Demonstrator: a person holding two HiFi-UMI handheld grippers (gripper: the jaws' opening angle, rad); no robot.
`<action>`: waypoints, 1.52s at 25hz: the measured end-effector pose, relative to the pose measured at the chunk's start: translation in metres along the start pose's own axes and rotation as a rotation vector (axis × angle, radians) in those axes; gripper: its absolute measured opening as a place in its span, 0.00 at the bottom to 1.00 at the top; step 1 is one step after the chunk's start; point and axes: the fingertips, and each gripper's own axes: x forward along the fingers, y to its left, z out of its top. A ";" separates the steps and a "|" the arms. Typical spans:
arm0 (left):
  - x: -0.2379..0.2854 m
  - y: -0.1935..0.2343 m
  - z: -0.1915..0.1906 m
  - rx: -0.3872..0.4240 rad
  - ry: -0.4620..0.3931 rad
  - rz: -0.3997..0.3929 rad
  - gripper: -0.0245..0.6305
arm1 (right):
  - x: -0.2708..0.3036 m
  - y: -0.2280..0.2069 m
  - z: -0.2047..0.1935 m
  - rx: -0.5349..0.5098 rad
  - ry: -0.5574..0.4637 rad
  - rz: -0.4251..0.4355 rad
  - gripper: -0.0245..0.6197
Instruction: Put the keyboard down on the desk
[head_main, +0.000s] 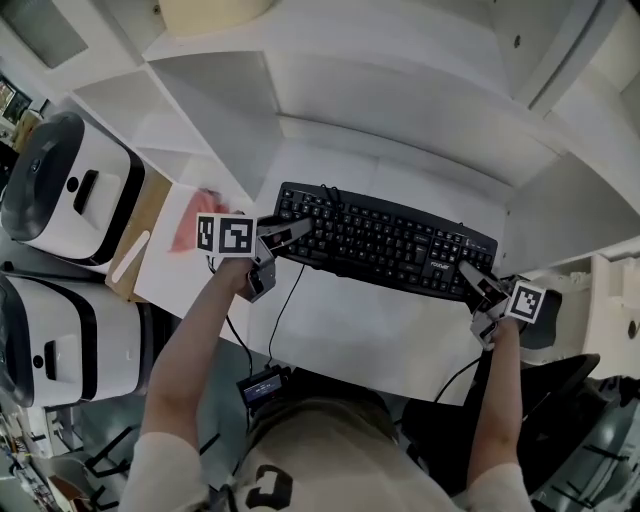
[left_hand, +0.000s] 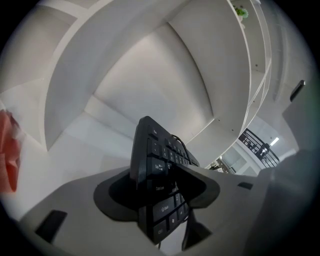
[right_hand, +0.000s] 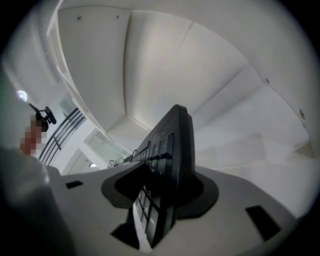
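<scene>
1 keyboard (head_main: 385, 240), 2 grippers (L gripper (head_main: 293, 233), R gripper (head_main: 470, 273)), 2 white machines (head_main: 70, 190) at frame's left, 1 pink cloth (head_main: 185, 235), 1 desk (head_main: 340, 330).

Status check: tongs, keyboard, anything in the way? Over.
Shut on keyboard ends: left tongs, right tongs. Keyboard over desk, touchdown unclear. Cable trails toward person.

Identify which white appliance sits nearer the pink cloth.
The upper white appliance, beside the brown board; the lower appliance sits farther from the pink cloth.
</scene>
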 end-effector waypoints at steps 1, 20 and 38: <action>-0.001 -0.003 0.001 0.024 -0.017 0.007 0.40 | -0.001 0.000 0.001 -0.017 -0.007 0.013 0.33; 0.002 0.006 0.017 0.185 -0.078 0.096 0.46 | 0.006 0.004 0.011 -0.089 -0.026 -0.011 0.34; -0.002 -0.001 0.015 0.138 0.005 0.113 0.46 | 0.009 -0.008 0.011 0.010 -0.009 0.021 0.34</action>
